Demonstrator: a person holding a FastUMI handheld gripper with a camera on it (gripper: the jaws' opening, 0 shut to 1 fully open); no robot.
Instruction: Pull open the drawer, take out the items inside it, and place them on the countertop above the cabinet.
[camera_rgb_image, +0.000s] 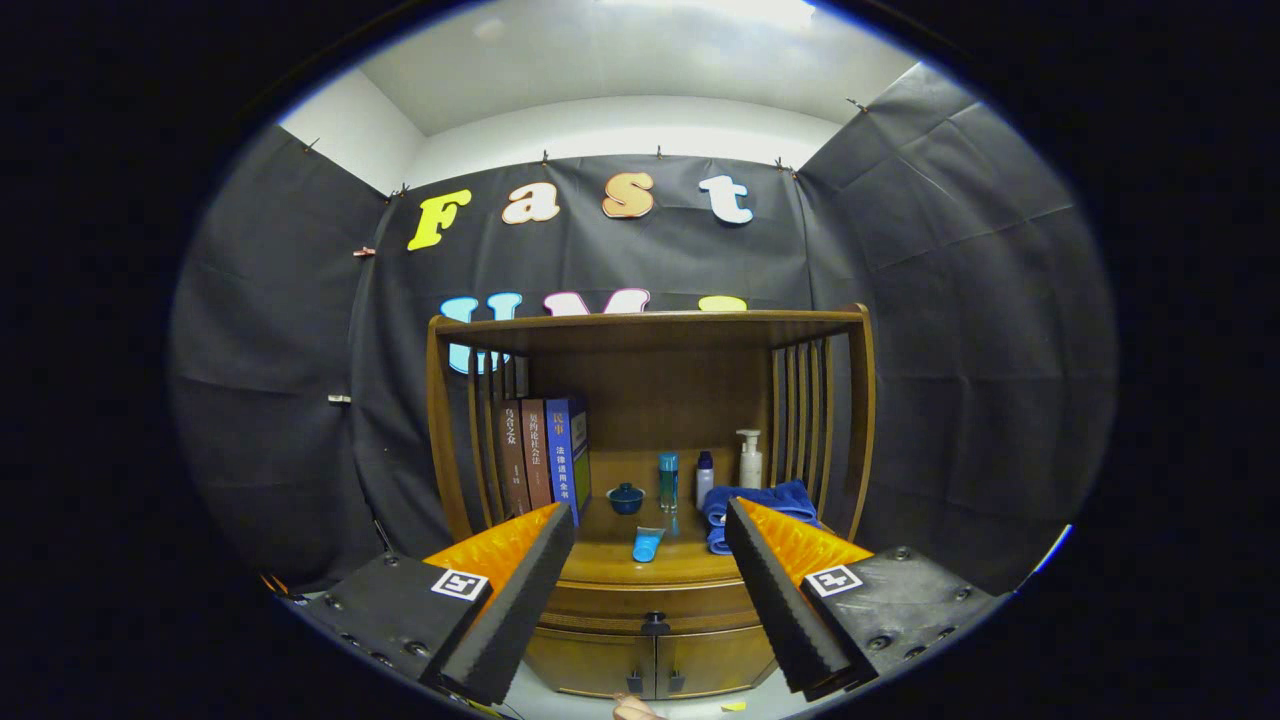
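A wooden cabinet (650, 420) stands against the booth wall, well ahead of me. Its drawer (652, 606) sits shut under the countertop (655, 572), with a small dark knob (655, 625) at its middle. My gripper (650, 545) is open, held back from the cabinet, and nothing lies between its fingers. The knob shows between the two fingers, lower down and farther off. On the countertop lies a light blue tube (647, 545). What the drawer holds is hidden.
On the countertop stand three books (545, 455), a small dark blue lidded cup (626, 498), a teal bottle (668, 480), a small white bottle (704, 478), a pump bottle (750, 460) and a folded blue towel (760, 505). Two small doors (655, 665) sit below the drawer.
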